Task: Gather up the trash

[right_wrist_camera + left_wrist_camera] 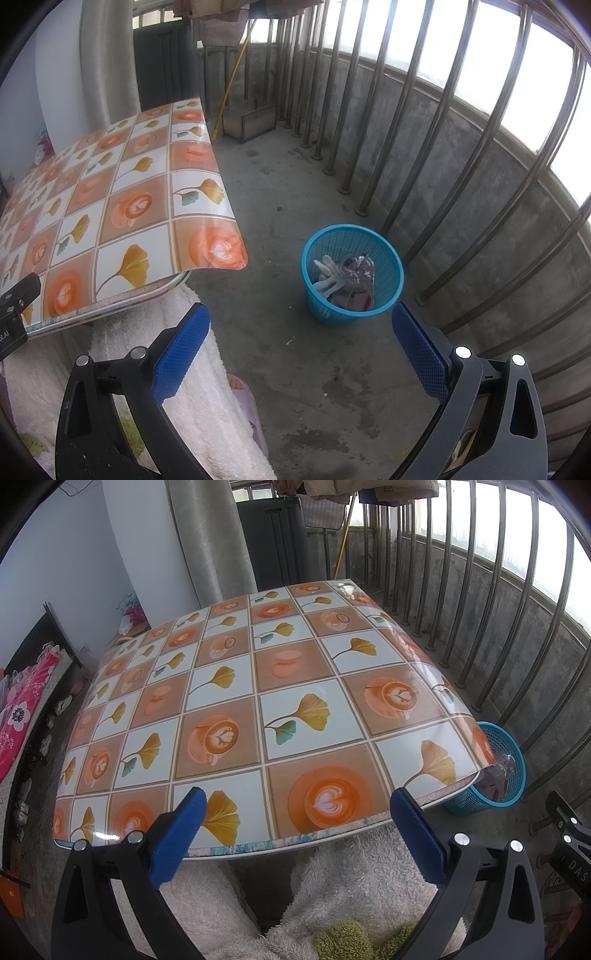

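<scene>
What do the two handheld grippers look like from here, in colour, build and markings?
Both match. The left gripper and the right gripper each have two black plastic arms with triangular cut-outs and silver round pivot bolts, tipped with blue rubbery pads textured in a fine diamond grid. White lettering, only partly readable, shows on a black body at the frame edge. No cables or sleeves are visible.

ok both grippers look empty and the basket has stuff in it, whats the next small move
Probably just draw both back and stop. The left gripper and right gripper are open and empty, the tablecloth shows no trash, and wrappers already lie in the blue basket.
</scene>
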A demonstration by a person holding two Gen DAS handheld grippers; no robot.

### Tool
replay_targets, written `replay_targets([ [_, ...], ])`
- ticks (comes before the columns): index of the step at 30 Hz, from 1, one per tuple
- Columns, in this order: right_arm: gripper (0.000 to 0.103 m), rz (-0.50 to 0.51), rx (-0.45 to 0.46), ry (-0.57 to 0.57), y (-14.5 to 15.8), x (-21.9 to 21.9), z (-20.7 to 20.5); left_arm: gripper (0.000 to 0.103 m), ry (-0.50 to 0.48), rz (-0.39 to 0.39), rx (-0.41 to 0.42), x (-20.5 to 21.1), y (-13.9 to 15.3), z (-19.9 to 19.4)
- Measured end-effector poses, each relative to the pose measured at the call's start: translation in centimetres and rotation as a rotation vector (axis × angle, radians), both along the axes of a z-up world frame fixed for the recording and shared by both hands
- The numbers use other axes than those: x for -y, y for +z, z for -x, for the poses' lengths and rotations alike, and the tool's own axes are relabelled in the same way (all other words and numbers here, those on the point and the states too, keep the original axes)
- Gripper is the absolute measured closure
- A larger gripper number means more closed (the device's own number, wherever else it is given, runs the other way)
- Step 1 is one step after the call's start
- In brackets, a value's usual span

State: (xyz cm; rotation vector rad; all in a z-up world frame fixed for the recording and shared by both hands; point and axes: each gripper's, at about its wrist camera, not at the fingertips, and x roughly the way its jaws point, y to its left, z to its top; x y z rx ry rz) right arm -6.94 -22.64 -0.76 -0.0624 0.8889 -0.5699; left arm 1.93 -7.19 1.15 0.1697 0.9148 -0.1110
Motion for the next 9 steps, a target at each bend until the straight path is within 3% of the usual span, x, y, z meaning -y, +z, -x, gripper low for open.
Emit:
replay_targets([
  [9, 0.008, 0.001, 0.001, -0.002, 0.01, -0.12, -0.08, 0.006, 0.000, -0.001, 0.001, -0.19, 0.14, 0.06],
])
